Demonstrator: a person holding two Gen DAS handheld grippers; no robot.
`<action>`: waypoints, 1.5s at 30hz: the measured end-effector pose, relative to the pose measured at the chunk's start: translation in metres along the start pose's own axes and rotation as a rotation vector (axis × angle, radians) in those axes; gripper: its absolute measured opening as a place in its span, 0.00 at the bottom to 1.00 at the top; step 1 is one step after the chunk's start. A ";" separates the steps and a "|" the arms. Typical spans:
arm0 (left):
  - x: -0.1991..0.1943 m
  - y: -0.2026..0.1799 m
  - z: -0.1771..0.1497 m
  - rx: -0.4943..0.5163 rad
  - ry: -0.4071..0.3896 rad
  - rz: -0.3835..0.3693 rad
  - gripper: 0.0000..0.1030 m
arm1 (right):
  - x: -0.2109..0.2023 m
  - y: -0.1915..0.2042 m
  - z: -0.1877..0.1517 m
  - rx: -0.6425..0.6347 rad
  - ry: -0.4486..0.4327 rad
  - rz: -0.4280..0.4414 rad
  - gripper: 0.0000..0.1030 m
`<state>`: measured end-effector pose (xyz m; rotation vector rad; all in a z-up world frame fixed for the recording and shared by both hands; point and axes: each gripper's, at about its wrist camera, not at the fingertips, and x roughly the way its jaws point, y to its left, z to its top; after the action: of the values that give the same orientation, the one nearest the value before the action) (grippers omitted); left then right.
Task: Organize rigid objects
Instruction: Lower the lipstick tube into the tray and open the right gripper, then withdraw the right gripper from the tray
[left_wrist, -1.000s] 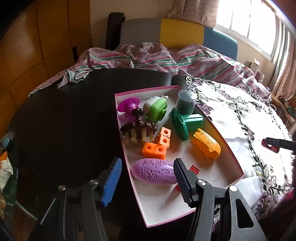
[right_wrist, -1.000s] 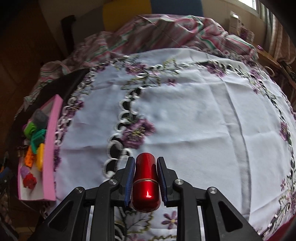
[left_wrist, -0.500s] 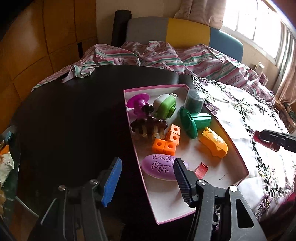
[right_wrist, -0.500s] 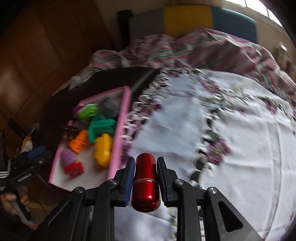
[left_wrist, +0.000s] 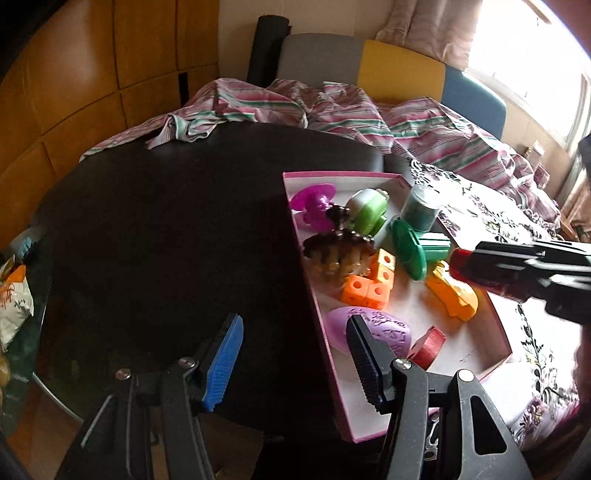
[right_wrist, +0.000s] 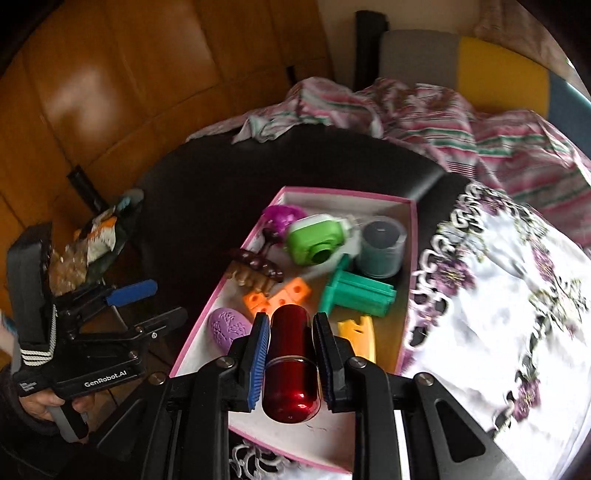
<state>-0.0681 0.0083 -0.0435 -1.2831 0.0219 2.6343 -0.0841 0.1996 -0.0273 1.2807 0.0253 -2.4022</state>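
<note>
My right gripper (right_wrist: 290, 354) is shut on a shiny red cylinder (right_wrist: 290, 362) and holds it over the near part of the pink-rimmed box (right_wrist: 413, 236). In the left wrist view the right gripper (left_wrist: 458, 262) comes in from the right above the box (left_wrist: 306, 273). The box holds a purple egg shape (left_wrist: 384, 330), orange blocks (left_wrist: 365, 290), a yellow piece (left_wrist: 452, 295), a green piece (left_wrist: 417, 249), a brown hair claw (left_wrist: 338, 247), a green-white toy (left_wrist: 367, 210) and a dark jar (left_wrist: 419, 208). My left gripper (left_wrist: 295, 350) is open and empty at the box's left rim.
The box lies on a round black table (left_wrist: 166, 229), partly covered at the right by a white embroidered cloth (right_wrist: 517, 295). A striped pink cloth (left_wrist: 332, 110) and a chair (left_wrist: 369, 62) are behind. A snack bag (right_wrist: 96, 236) lies at the table's left edge.
My right gripper has swung left with the red cylinder, from over the white cloth to above the box. My left gripper stayed open and shifted slightly left of the box.
</note>
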 end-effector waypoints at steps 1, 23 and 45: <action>0.000 0.001 0.000 -0.002 0.001 0.002 0.58 | 0.008 0.003 0.001 -0.017 0.016 -0.007 0.23; -0.003 -0.003 -0.002 -0.010 -0.022 0.026 0.68 | 0.057 -0.004 -0.027 0.064 0.097 -0.069 0.28; -0.055 -0.028 -0.015 -0.012 -0.165 0.032 1.00 | -0.001 0.012 -0.055 0.245 -0.093 -0.345 0.44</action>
<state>-0.0185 0.0241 -0.0079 -1.0734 0.0004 2.7625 -0.0355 0.2008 -0.0560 1.3615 -0.0841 -2.8299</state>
